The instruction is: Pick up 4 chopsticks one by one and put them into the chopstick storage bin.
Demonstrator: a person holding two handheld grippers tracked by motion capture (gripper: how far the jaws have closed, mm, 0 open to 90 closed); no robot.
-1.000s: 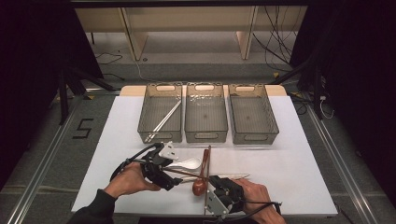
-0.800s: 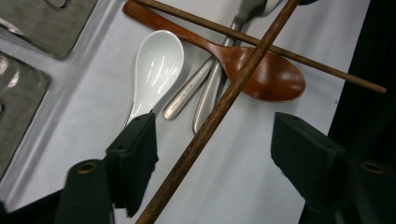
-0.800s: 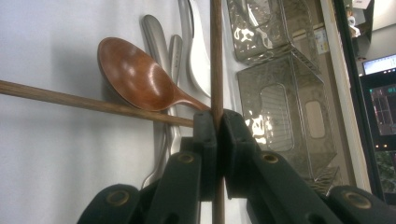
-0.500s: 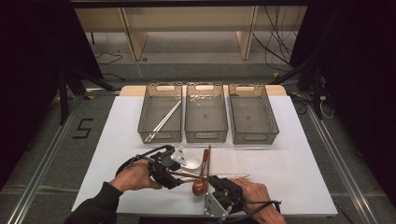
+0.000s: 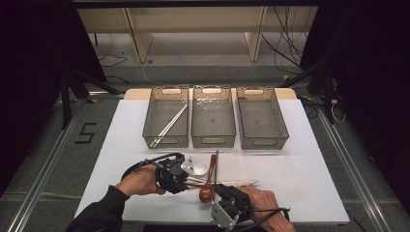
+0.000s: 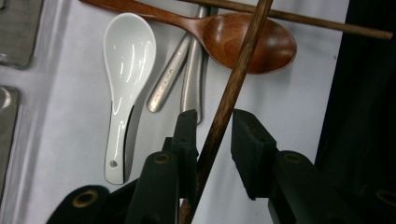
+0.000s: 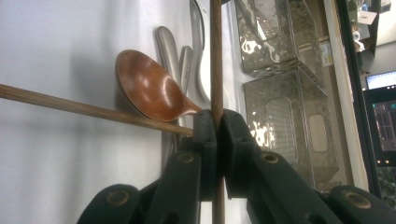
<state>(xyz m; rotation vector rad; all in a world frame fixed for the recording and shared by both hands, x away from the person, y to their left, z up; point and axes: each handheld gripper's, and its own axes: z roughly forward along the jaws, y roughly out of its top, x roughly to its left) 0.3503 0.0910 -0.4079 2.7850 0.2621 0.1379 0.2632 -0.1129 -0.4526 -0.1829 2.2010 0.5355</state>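
A glossy white ceramic spoon (image 6: 125, 70) lies on the plain white table cover (image 5: 300, 174), beside a reddish-brown wooden spoon (image 6: 243, 39) with a visible grain. The chopstick (image 6: 233, 84) between the black jaws of the left gripper (image 6: 212, 135) is dark brown, and the metal handles (image 6: 184, 79) are dull silver. The three bins (image 5: 212, 121) are smoky grey and see-through with a fine mesh pattern.

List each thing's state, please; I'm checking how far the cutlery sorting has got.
Left gripper: jaws just closing, wooden chopstick between, not yet pinched.
Right gripper: shut on wooden chopstick.
Left bin: holds metal chopsticks.
Middle bin: empty.
Right bin: empty.
Wooden spoon: lying bowl up.
Ceramic spoon: lying bowl up.
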